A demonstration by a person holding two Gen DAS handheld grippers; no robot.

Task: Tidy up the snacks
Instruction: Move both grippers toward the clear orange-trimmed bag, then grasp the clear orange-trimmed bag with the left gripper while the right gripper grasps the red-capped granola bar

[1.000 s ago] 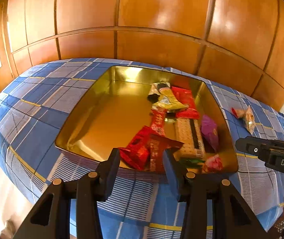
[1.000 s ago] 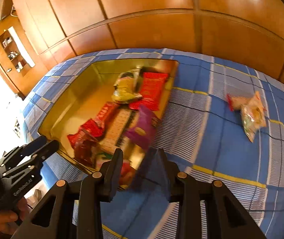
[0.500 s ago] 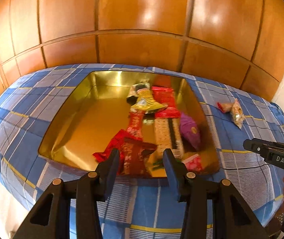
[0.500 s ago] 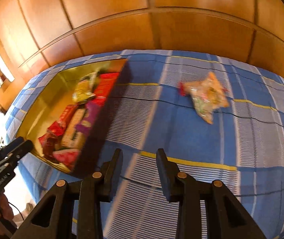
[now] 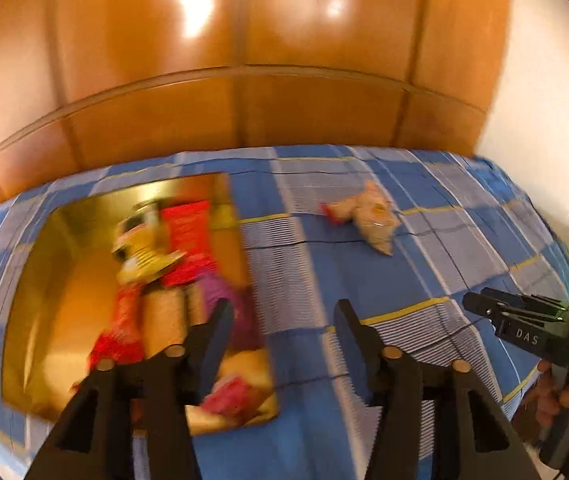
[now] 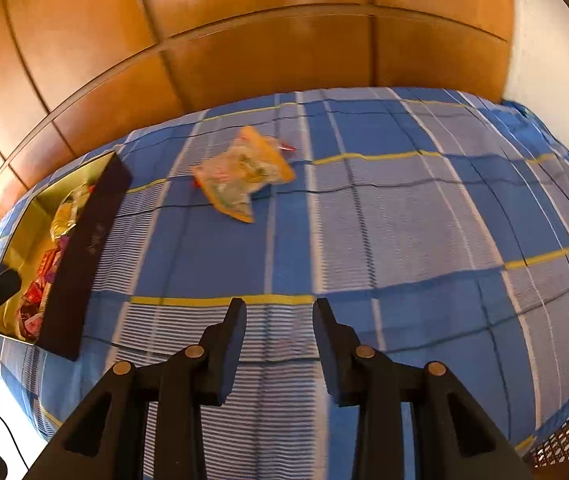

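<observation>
Grippers hovered empty | left gripper (image 5: pixel 282 314) widening, right gripper (image 6: pixel 279 312) narrowly parted | best approach: straddle loose snack packets (image 6: pixel 244 172) right of gold tray (image 5: pixel 36 300).

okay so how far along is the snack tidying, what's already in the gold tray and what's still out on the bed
Done: most snack packets already lie inside the gold tray. In hand: nothing; the left gripper, whose jaws have just been opening, and the right gripper are both empty over the blue checked bedspread. Left: the clear snack bags lying loose on the bedspread beside the tray.
</observation>
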